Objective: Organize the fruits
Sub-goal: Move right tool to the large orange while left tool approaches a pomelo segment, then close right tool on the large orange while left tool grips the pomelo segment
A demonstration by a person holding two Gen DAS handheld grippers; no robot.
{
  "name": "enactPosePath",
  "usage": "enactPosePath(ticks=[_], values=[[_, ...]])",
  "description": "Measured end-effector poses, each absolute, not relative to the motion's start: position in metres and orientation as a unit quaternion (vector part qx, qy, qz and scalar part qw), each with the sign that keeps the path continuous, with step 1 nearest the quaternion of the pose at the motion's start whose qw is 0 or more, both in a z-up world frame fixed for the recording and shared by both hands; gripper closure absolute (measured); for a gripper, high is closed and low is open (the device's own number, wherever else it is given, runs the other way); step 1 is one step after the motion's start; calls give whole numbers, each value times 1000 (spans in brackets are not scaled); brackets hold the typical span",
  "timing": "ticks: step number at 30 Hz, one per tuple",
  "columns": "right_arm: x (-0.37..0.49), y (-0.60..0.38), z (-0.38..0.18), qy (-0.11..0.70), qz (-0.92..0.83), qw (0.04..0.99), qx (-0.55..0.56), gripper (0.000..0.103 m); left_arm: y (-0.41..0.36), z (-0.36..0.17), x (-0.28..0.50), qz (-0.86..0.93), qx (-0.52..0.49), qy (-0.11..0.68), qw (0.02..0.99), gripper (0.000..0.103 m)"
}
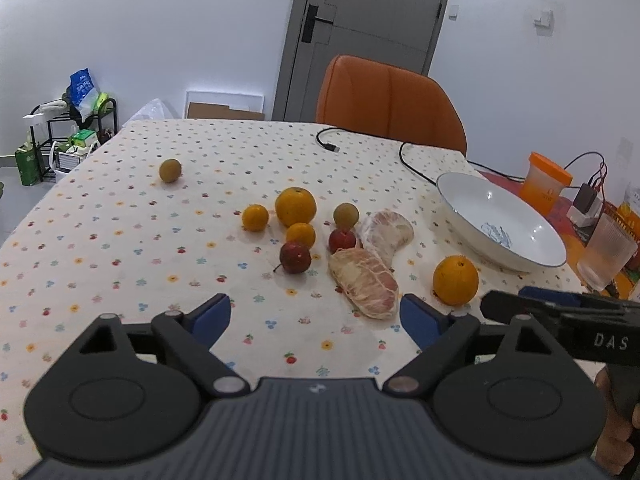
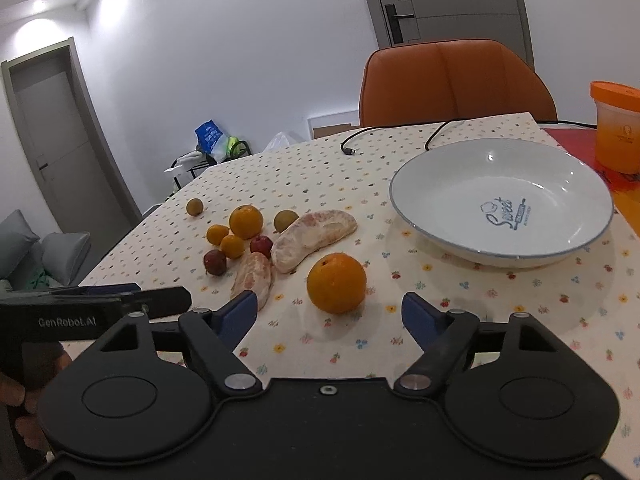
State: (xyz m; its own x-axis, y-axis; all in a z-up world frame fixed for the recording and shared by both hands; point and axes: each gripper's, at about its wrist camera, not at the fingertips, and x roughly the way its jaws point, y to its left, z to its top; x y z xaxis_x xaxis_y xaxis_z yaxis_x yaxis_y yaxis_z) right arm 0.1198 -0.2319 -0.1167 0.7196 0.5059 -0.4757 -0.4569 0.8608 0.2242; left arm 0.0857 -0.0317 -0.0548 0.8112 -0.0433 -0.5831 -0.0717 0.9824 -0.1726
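Fruit lies scattered on the flowered tablecloth. A large orange (image 2: 337,282) (image 1: 455,280) sits just beyond my right gripper (image 2: 329,311), which is open and empty. Two peeled pomelo pieces (image 1: 365,282) (image 1: 387,230) (image 2: 253,279) (image 2: 312,239) lie ahead of my left gripper (image 1: 315,316), also open and empty. Behind them cluster another orange (image 1: 295,206) (image 2: 246,221), small yellow citrus (image 1: 255,217) (image 1: 300,235), two dark red fruits (image 1: 295,257) (image 1: 342,240) and a greenish one (image 1: 346,215). One greenish fruit (image 1: 170,170) (image 2: 195,206) sits apart at far left. An empty white bowl (image 2: 440,168) (image 1: 456,188) stands at right.
An orange chair (image 1: 388,100) stands behind the table. A black cable (image 1: 408,156) trails across the far side. An orange-lidded cup (image 1: 546,182), a charger and a clear glass (image 1: 606,252) crowd the right edge. The other gripper's body (image 1: 560,312) shows beside mine.
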Motion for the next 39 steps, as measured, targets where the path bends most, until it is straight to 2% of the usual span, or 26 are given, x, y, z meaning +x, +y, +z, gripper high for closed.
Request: enactPosePath(ticks=[3,6,10,16,18,20,36,39], values=[[127,-228,-119,275,255,926,37,31,-35,-58,93,4,-95,313,945,14],[133,-225,-121,276,254,927,28,34,-38,-60,99,7,-93,315,944,21],[140,-221,-123,276,250,928,22,35,-42,-63,107,8,-95,321,942,23],[150,-216,-126,283,257,924,22,42,-48,-65,116,4,-95,322,942,27],[154,-215,-128,285,261,922,21,46,-49,-66,119,5,-96,323,942,27],[159,-212,-132,294,267,917,20,63,-51,-67,121,6,-97,324,941,27],[149,-232,-127,277,271,921,46,65,-64,-75,140,2,-105,326,940,28],[147,-237,-126,274,269,922,51,65,-67,-76,142,15,-99,322,941,34]])
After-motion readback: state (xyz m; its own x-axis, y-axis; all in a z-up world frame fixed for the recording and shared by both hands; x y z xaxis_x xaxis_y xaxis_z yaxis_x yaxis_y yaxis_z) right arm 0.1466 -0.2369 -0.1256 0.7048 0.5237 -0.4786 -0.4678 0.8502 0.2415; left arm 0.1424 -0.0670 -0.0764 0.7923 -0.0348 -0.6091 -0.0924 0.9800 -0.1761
